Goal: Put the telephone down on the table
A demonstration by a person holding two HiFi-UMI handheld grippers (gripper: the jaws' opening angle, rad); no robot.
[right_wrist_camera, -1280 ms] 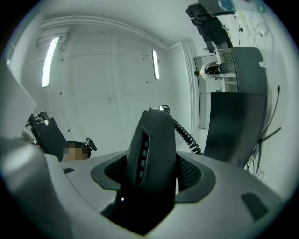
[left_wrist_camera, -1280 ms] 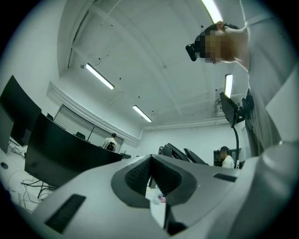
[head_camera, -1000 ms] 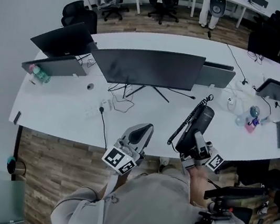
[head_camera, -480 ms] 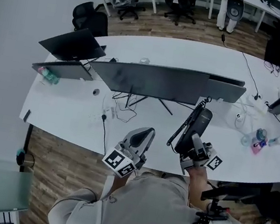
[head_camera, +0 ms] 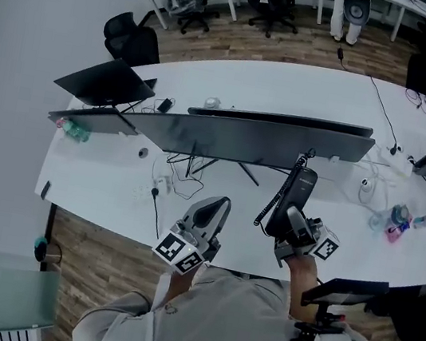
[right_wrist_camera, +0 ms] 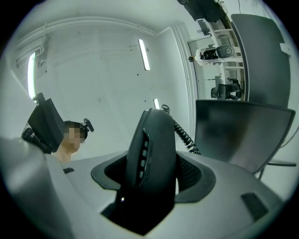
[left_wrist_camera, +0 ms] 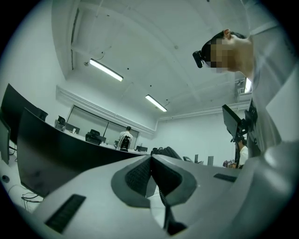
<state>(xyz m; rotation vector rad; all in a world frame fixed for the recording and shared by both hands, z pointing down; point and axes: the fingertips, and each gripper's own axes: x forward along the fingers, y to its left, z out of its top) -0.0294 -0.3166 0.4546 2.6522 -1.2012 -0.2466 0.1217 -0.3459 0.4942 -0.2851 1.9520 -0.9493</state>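
The telephone [head_camera: 295, 194] is a black handset with a coiled cord [head_camera: 275, 202] hanging from its far end. My right gripper [head_camera: 294, 218] is shut on its lower part and holds it tilted up, above the near edge of the white table [head_camera: 113, 185]. In the right gripper view the telephone [right_wrist_camera: 152, 156] stands upright between the jaws and its cord [right_wrist_camera: 184, 135] trails away behind it. My left gripper [head_camera: 217, 207] hovers to the left over the table edge, shut with nothing in it. The left gripper view shows the left gripper [left_wrist_camera: 150, 173] with its pads pressed together.
A wide dark monitor [head_camera: 267, 138] stands just beyond the handset, with cables [head_camera: 181, 170] at its foot. More screens [head_camera: 102, 81] and a bottle [head_camera: 74, 131] are at the left. Cups and gear [head_camera: 396, 214] lie at the right. Office chairs [head_camera: 130, 37] stand behind the table.
The head view has shifted, so the table and monitor sit lower and nearer. Both grippers keep about the same places. The handset stays in the right gripper, a little closer to the monitor.
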